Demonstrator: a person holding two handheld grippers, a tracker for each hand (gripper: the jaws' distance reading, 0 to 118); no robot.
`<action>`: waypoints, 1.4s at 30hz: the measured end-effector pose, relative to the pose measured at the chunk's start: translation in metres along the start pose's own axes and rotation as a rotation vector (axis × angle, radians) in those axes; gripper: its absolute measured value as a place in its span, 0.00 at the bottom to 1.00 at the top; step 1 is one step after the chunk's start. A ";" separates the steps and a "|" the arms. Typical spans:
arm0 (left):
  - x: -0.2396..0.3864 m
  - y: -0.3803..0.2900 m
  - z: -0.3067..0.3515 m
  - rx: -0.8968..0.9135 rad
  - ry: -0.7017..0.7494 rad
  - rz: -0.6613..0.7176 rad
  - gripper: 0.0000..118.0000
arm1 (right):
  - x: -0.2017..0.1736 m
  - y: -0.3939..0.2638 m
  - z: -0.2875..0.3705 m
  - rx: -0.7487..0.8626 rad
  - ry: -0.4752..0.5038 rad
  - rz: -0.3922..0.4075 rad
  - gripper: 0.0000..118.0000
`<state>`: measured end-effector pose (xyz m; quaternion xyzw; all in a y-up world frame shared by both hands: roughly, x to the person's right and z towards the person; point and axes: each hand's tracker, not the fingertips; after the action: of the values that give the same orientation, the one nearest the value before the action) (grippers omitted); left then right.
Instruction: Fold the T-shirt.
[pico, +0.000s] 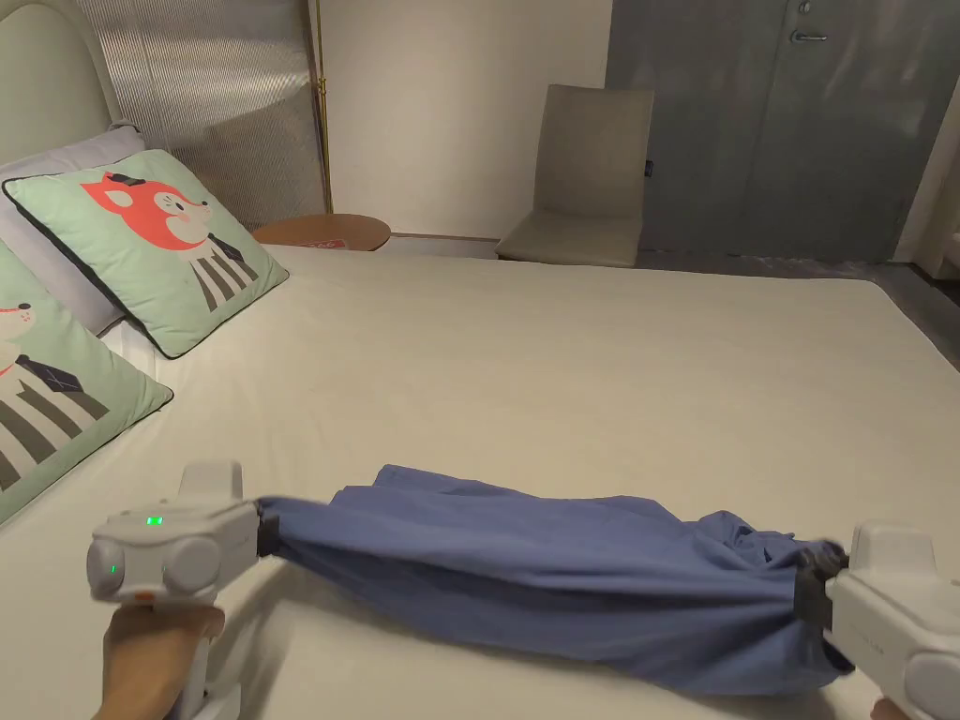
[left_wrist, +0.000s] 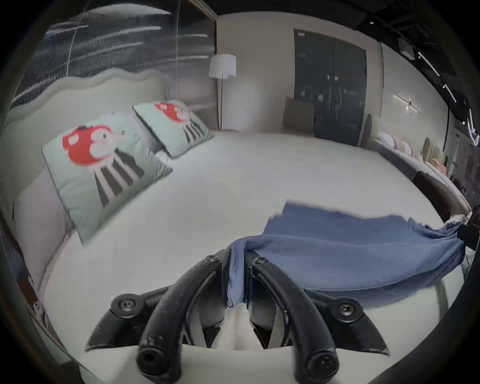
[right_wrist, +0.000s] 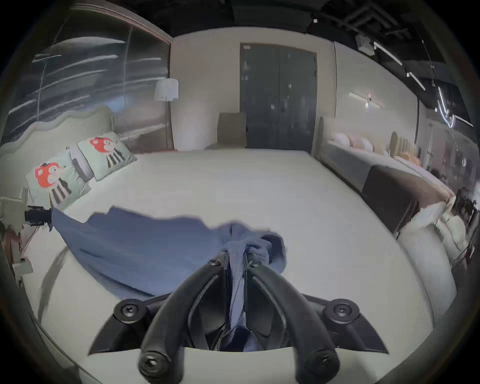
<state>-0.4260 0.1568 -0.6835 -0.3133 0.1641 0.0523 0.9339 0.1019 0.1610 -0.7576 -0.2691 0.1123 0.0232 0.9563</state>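
While the head view hides the jaws behind two white housings, each gripper view looks straight down its own tongs: the left tongs (left_wrist: 237, 262) are pressed together on one gathered end of the blue T-shirt (left_wrist: 358, 257), and the right tongs (right_wrist: 237, 259) pinch the bunched opposite end. One T-shirt (pico: 562, 572) is stretched between them in a long band across the near part of the bed (pico: 581, 366), its far edge resting on the sheet. Farther off, two fox-print cushions (pico: 155, 248) lean at the headboard. Beyond the bed stand one beige chair (pico: 586, 178) and one floor lamp (left_wrist: 222, 66).
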 end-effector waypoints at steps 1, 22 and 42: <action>-0.004 -0.018 0.005 -0.021 -0.008 -0.007 0.06 | 0.001 -0.016 0.006 -0.019 -0.002 -0.010 0.08; -0.033 -0.170 0.087 -0.206 0.015 -0.124 0.07 | -0.006 -0.160 0.096 -0.252 -0.066 -0.148 0.11; 0.066 -0.020 0.186 0.442 -0.255 -0.004 0.79 | -0.036 -0.011 0.179 0.367 -0.158 -0.001 0.83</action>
<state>-0.3090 0.2523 -0.5545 -0.0926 0.0517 0.0524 0.9930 0.1037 0.2450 -0.5952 -0.0876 0.0389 0.0227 0.9951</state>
